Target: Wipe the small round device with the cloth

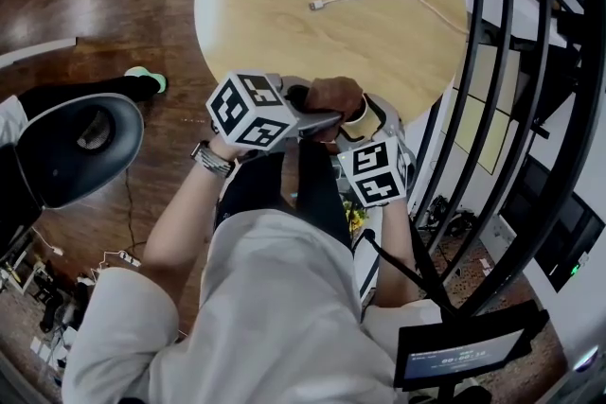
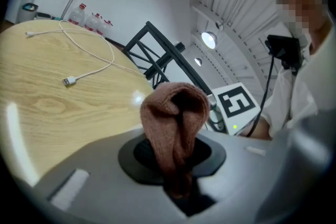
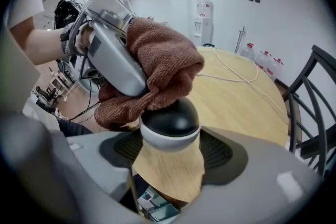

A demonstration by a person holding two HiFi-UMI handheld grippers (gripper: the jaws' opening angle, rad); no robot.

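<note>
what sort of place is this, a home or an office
Likely an office or studio common area: a water dispenser and spare bottles by a white wall, a round wooden table with a cable, a black metal chair.

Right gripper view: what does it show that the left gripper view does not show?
Only the right gripper view: the small round device, between this gripper's fingers, the cloth touching its top, and a water dispenser. Only the left gripper view: a lit lamp overhead. Both: the brown cloth, the wooden table, the white cable.
</note>
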